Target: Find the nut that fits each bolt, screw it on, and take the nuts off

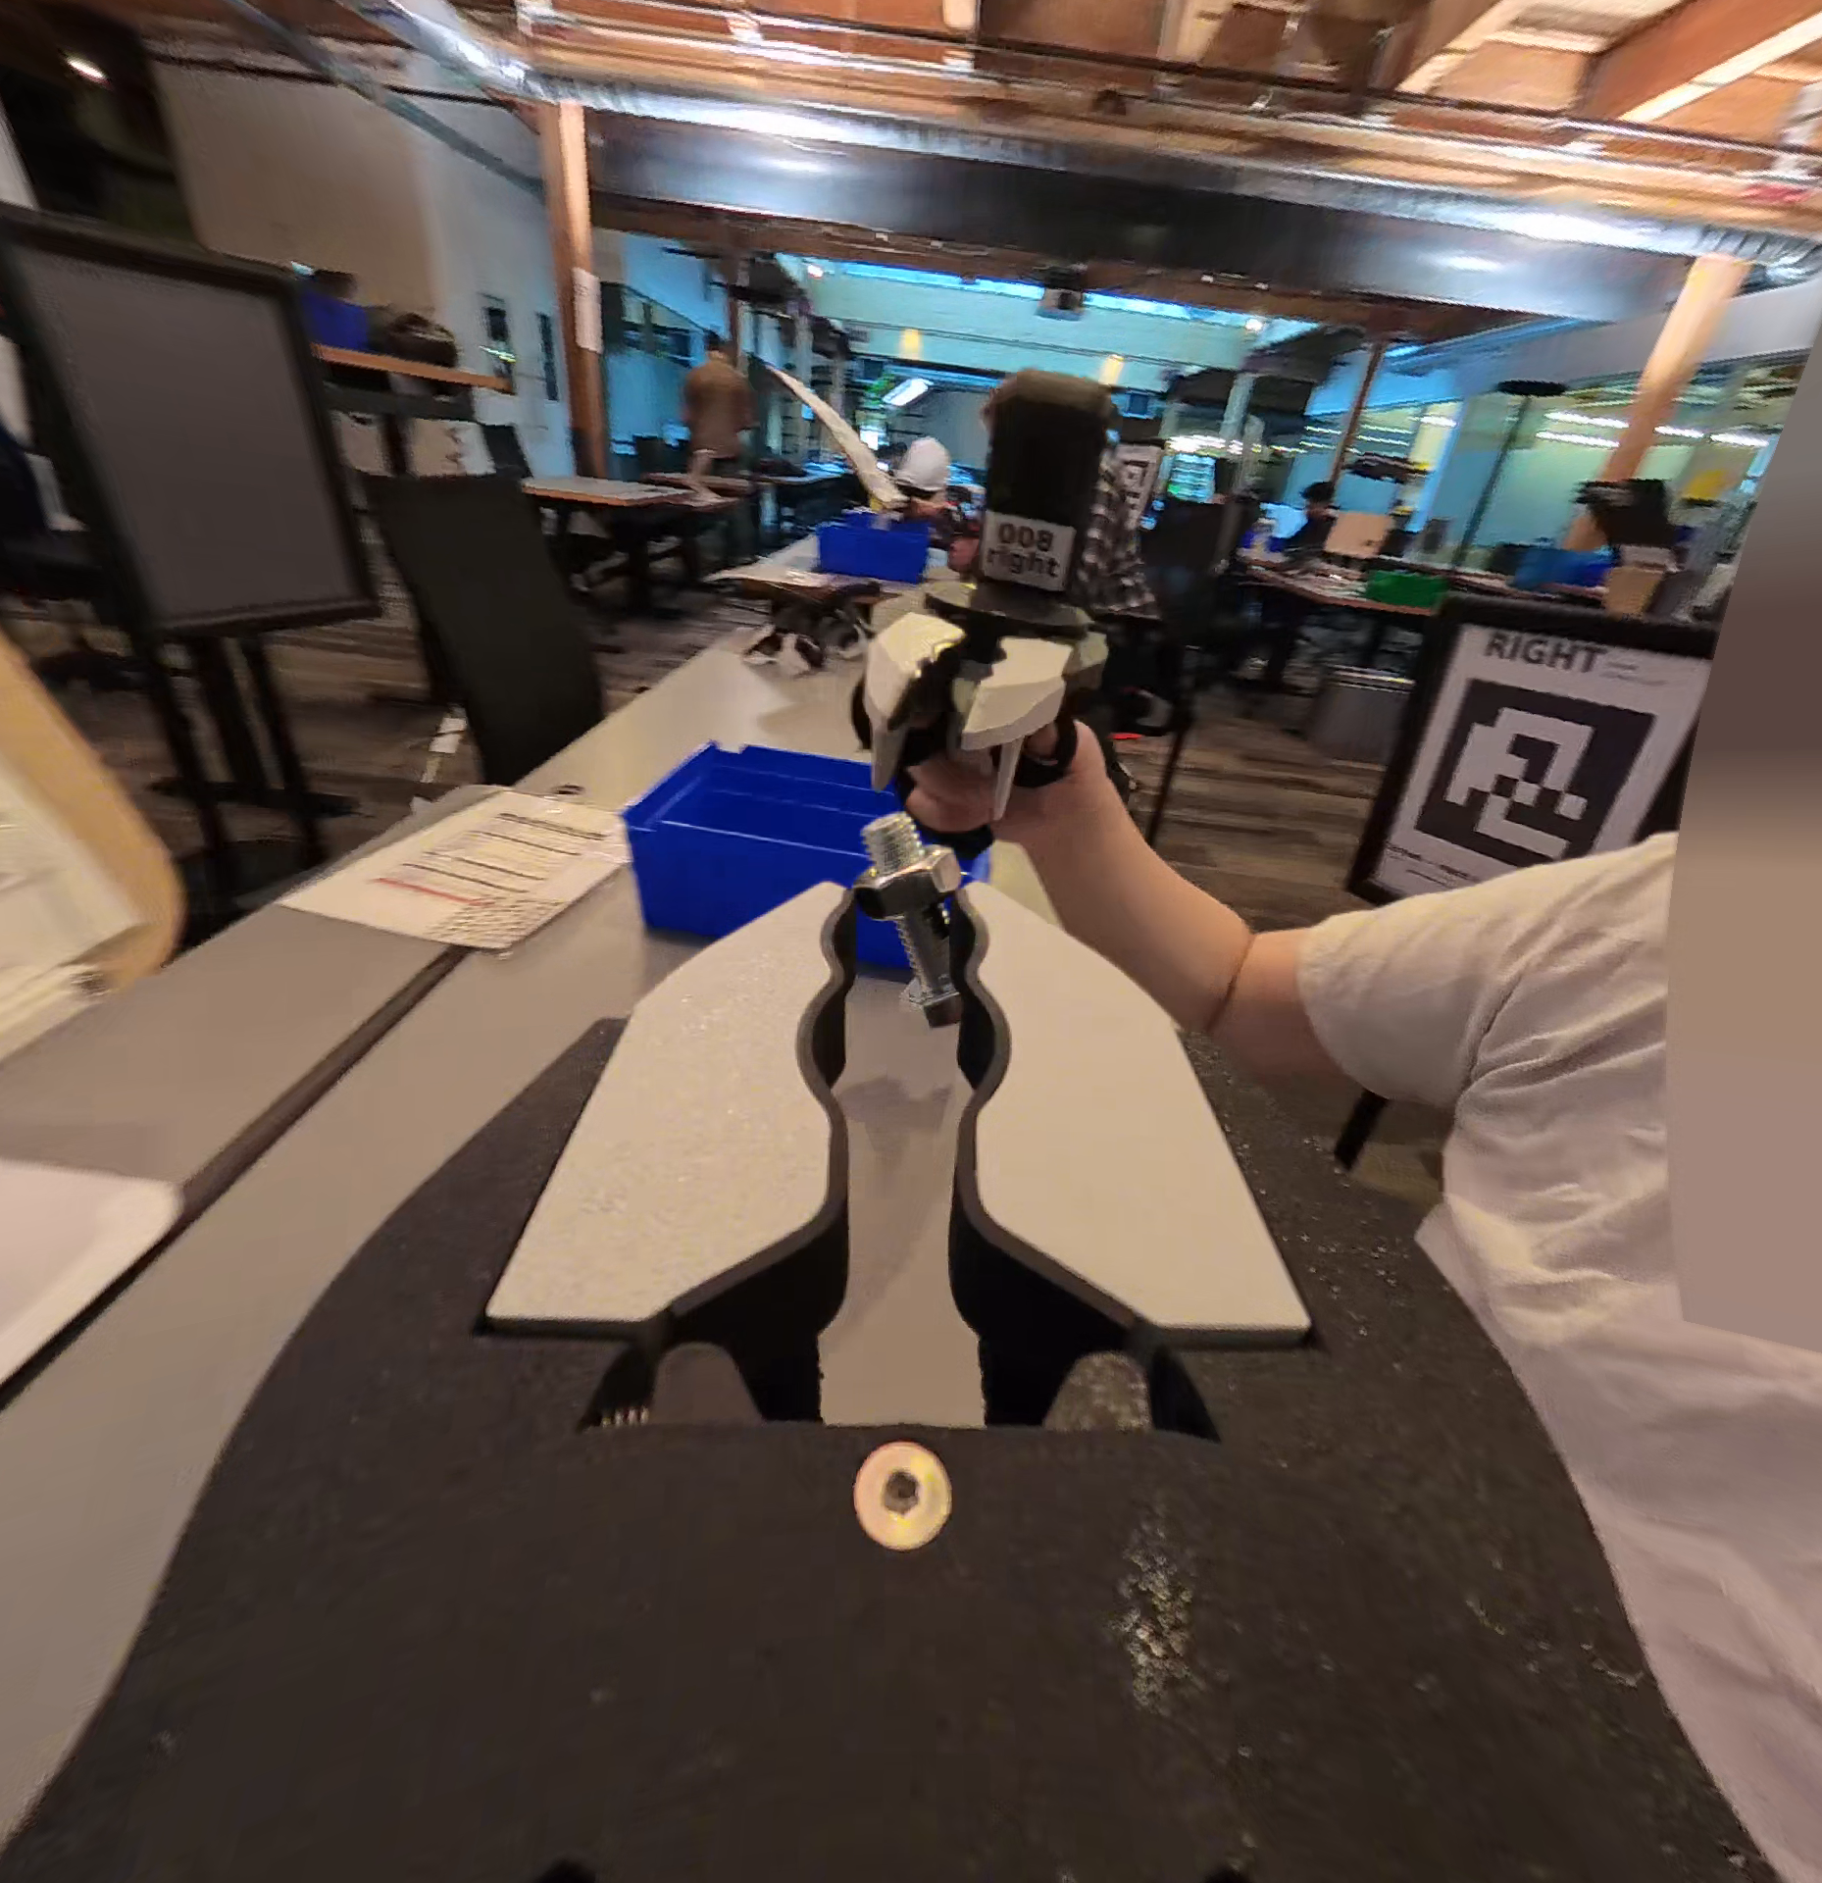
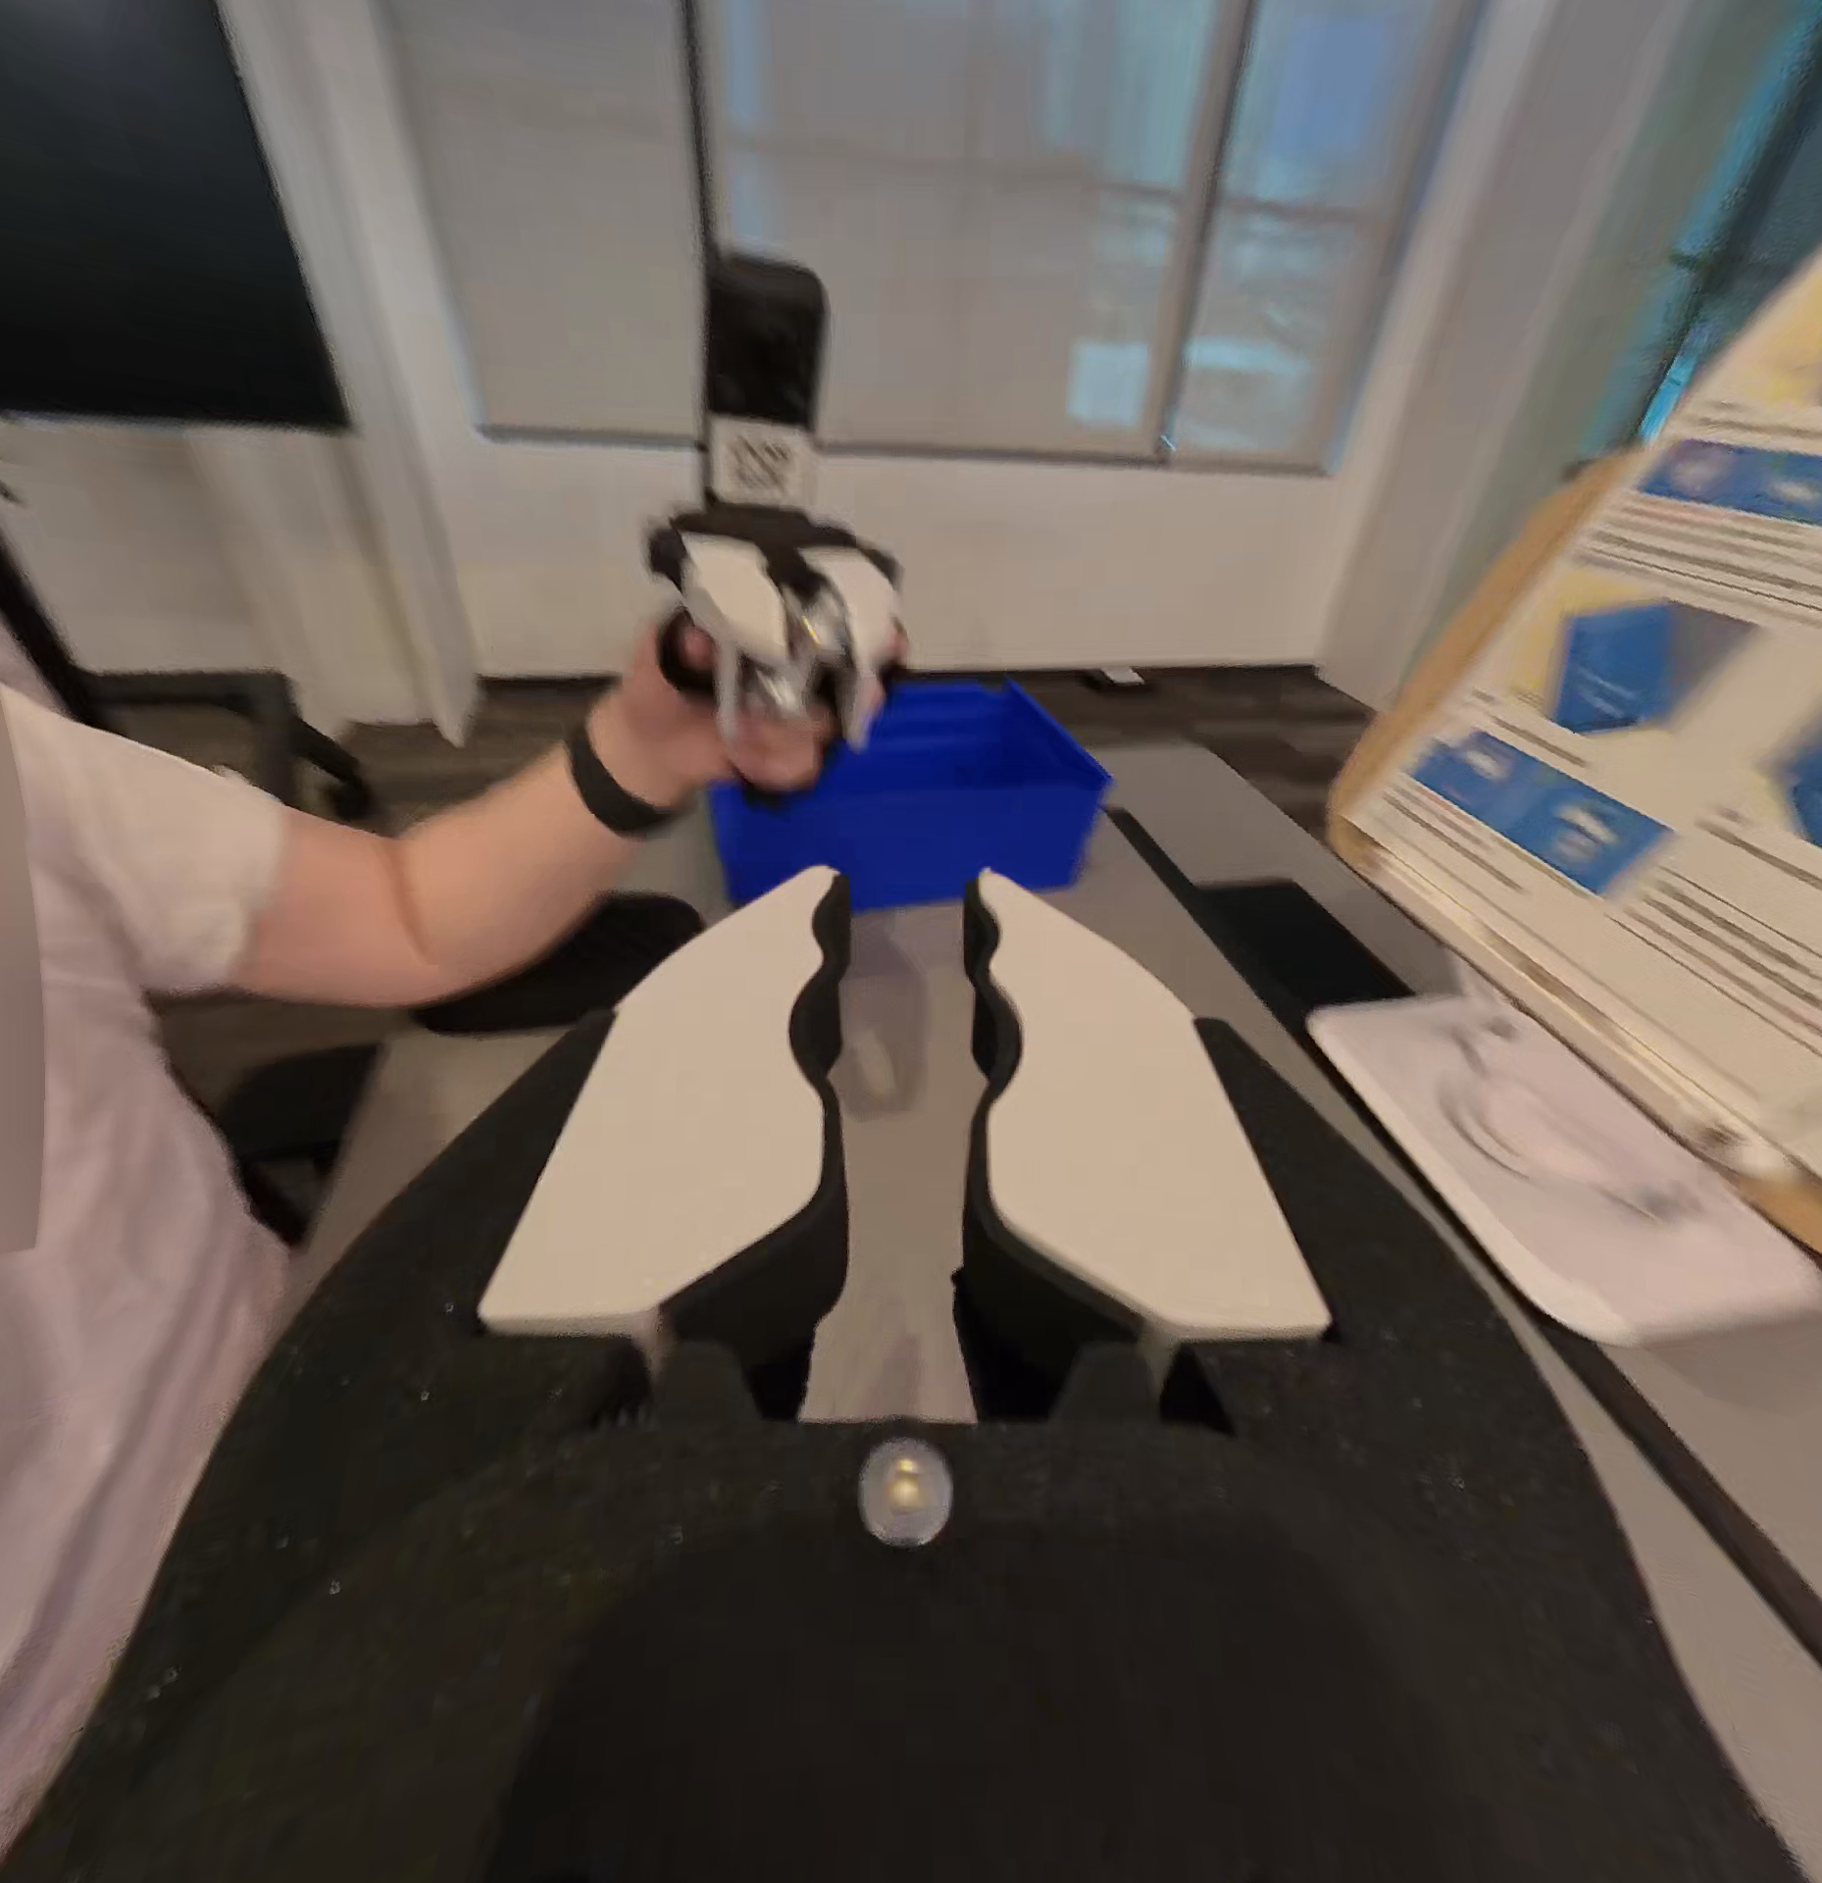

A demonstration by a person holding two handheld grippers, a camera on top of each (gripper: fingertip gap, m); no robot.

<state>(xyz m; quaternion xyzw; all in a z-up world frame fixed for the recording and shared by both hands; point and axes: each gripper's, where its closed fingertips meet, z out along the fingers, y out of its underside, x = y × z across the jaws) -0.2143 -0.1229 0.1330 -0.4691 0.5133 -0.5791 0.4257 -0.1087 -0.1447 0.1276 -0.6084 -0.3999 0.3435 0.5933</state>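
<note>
Your left gripper pinches one bolt at its tips, with one hex nut threaded partway along it, held above the grey counter. Your right gripper holds nothing, its fingers narrowly parted. One blue bin sits at the counter's far edge, beside one printed sheet.

Open-plan workshop or lab: exposed timber ceiling joists at 12 o'clock, rows of worktables, blue parts bin on the grey counter.
</note>
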